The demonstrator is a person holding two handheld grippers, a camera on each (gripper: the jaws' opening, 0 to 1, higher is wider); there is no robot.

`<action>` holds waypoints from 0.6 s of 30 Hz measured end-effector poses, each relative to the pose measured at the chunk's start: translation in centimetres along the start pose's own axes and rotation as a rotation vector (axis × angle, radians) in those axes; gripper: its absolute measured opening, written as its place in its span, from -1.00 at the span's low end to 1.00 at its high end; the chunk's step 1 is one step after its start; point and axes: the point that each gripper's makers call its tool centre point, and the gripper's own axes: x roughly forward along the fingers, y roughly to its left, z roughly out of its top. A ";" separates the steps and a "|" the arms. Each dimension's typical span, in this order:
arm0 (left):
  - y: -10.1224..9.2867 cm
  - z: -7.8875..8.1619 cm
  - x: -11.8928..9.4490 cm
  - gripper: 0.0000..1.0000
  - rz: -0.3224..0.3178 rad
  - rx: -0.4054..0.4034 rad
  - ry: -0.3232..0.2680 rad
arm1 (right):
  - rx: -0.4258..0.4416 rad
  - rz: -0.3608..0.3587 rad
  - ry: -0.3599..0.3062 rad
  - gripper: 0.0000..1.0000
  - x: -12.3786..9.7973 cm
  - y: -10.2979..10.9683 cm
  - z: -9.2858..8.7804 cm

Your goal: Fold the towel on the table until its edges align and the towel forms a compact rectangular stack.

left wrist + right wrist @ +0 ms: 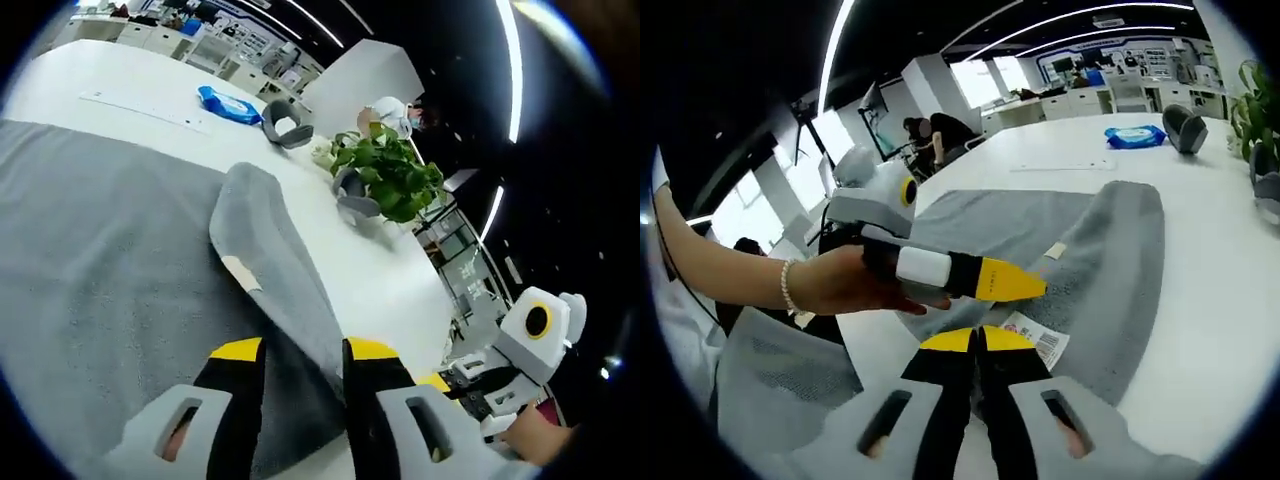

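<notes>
The grey towel point(110, 270) lies spread on the white table point(390, 280). One strip of it is raised into a ridge point(270, 250) that runs back between the yellow-tipped jaws of my left gripper point(304, 352), which is shut on it. In the right gripper view the towel point(1110, 260) shows a white label point(1037, 341) at its near edge. My right gripper point(975, 338) is shut on that edge, jaws together. A hand holds the left gripper point(1035, 285) just above, its tip at the towel. The right gripper point(450, 385) sits past the table's edge.
A blue packet point(228, 105) point(1134, 136), grey curved objects point(285, 125) point(355, 195) and a potted plant point(385, 170) stand at the far end. A pale strip point(140, 108) lies on the table. A grey chair point(780, 370) is by the near edge. People sit behind point(940, 130).
</notes>
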 end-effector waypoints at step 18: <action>2.8 4.1 2.4 -0.54 0.059 -0.069 -0.019 | 0.071 0.118 -0.084 -1.00 -0.9 2.0 1.0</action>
